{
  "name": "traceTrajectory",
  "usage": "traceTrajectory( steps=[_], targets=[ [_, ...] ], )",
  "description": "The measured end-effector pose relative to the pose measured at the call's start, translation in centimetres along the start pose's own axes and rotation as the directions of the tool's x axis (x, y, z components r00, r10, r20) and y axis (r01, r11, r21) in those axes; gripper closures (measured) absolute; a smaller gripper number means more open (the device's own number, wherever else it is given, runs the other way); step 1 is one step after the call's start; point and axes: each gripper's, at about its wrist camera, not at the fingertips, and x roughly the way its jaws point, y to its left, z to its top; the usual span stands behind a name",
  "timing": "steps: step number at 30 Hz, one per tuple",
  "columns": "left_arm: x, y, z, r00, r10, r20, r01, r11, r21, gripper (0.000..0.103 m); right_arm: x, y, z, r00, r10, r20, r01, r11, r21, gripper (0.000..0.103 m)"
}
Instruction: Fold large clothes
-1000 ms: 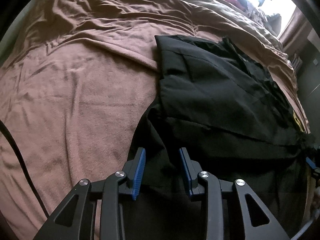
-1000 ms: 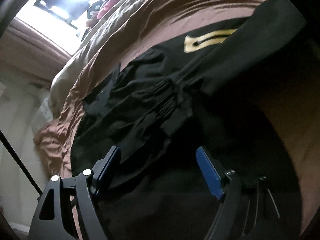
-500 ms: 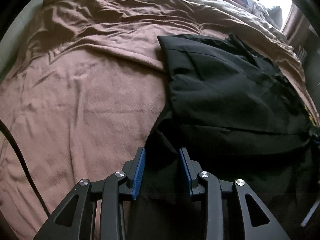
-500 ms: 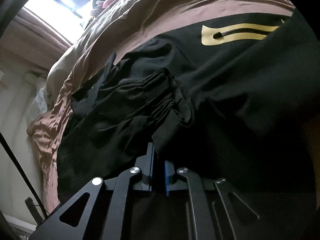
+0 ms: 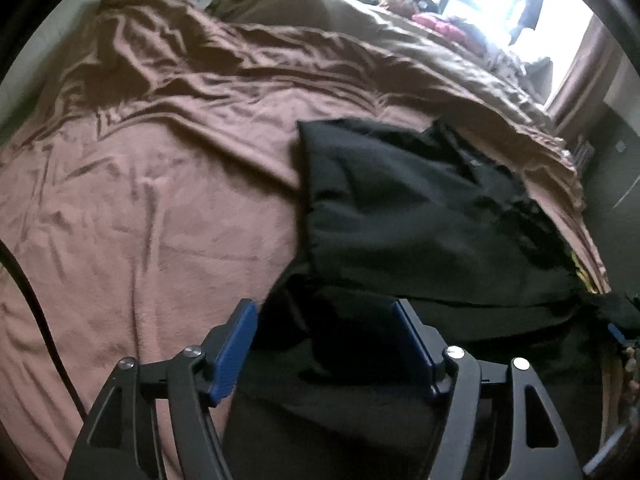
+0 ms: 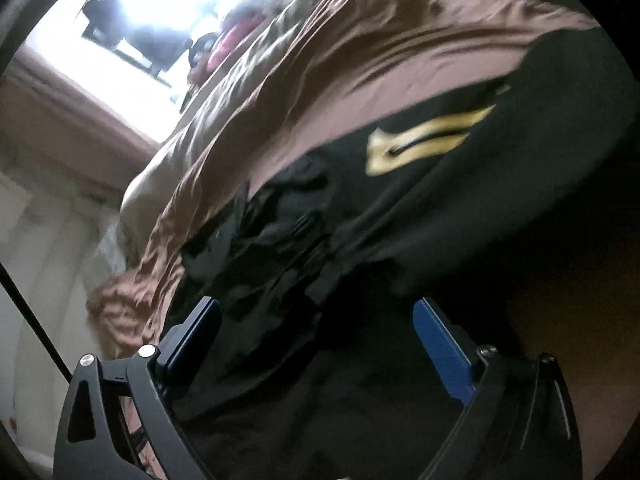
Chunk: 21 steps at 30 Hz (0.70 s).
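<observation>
The black fabric garment with a yellow printed mark (image 5: 420, 216) lies partly folded on the bed's wrinkled brown blanket (image 5: 160, 200), toward the bed's near edge and its window-side edge, with bare blanket between it and the far side. The left gripper (image 5: 324, 336) hangs over the garment's near hem. Its jaws have just been opening and now stand apart, with loose cloth under the gap and neither blue pad pressing on it. The right gripper (image 6: 316, 340) is above the bunched middle of the garment; its jaws have also just been opening and now stand wide apart, clamped on nothing.

With both grips released, the main risk, as I judge it, is the fold relaxing: the slack upper layer could slide back or spread near the bed edge. A re-grasp on the bunched pleats could catch 2 layers at once and drag the lower panel. Both views are blurred, so a hem could easily be misjudged.
</observation>
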Motion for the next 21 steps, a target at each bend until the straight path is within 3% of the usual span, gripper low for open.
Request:
traceTrajectory(
  steps=[7, 10, 16, 19, 21],
  targets=[
    [-1.7, -3.1, -0.3, 0.999, -0.048, 0.014, 0.048, 0.998, 0.050, 0.032, -7.2, -5.4, 0.3, 0.980, -0.089, 0.177, 0.067, 0.990, 0.127, 0.009],
    [-1.9, -4.6, -0.6, 0.998, -0.063, 0.014, 0.062, 0.994, 0.086, 0.032, -8.2, -6.5, 0.6, 0.972, -0.114, 0.205, 0.085, 0.986, 0.142, 0.033],
    [-2.0, -6.2, -1.2, 0.998, -0.067, 0.013, 0.065, 0.990, 0.124, 0.032, -7.9, -8.8, 1.9, 0.961, -0.140, 0.238, 0.090, 0.974, 0.210, 0.037],
    [-1.6, -6.5, -1.4, 0.999, -0.052, 0.010, 0.050, 0.988, 0.143, 0.032, -6.9, -9.4, 2.3, 0.961, -0.132, 0.245, 0.071, 0.968, 0.241, 0.058],
    [-1.2, -6.5, -1.3, 0.999, -0.039, 0.004, 0.039, 0.989, 0.143, 0.032, -6.7, -9.6, 2.3, 0.954, -0.118, 0.276, 0.049, 0.968, 0.244, 0.065]
  ],
)
